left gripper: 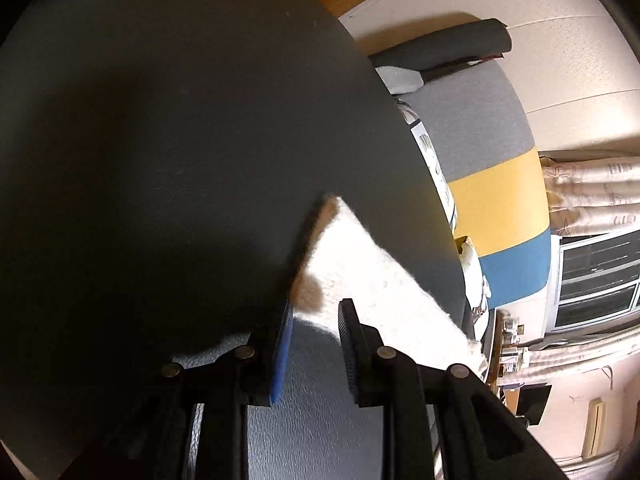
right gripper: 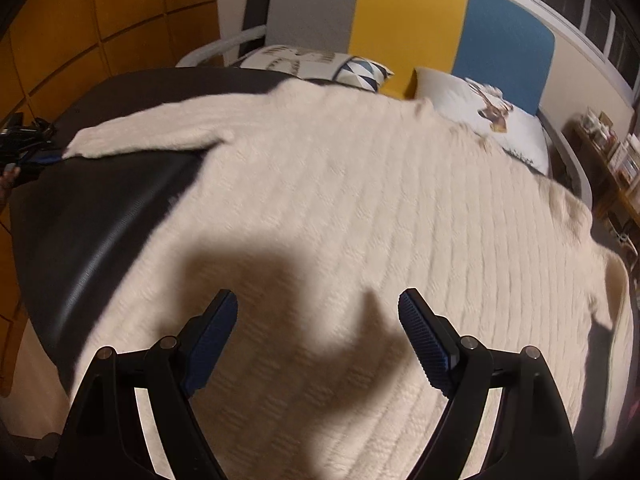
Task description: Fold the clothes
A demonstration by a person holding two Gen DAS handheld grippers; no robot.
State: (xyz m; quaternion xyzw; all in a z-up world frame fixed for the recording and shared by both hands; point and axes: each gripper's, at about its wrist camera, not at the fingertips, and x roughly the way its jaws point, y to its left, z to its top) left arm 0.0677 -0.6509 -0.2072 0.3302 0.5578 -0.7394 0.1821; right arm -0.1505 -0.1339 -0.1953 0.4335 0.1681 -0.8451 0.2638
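A cream knitted sweater [right gripper: 340,200] lies spread flat over a dark round table [right gripper: 100,220]. One sleeve [right gripper: 152,128] stretches out to the left across the tabletop. My right gripper [right gripper: 318,300] hovers open over the sweater's body, with nothing between its blue pads. In the left wrist view that sleeve's end [left gripper: 360,272] lies on the table [left gripper: 160,120] just past my left gripper [left gripper: 316,312]. Its jaws stand a little apart and the pads do not press on the cloth. The left gripper [right gripper: 40,156] also shows at the sleeve's tip in the right wrist view.
Behind the table stands a sofa [right gripper: 408,20] with grey, yellow and blue back panels and two printed cushions [right gripper: 492,120]. A wooden panelled wall [right gripper: 80,20] is on the left. A window [left gripper: 596,280] and a cluttered shelf [right gripper: 612,152] are on the right.
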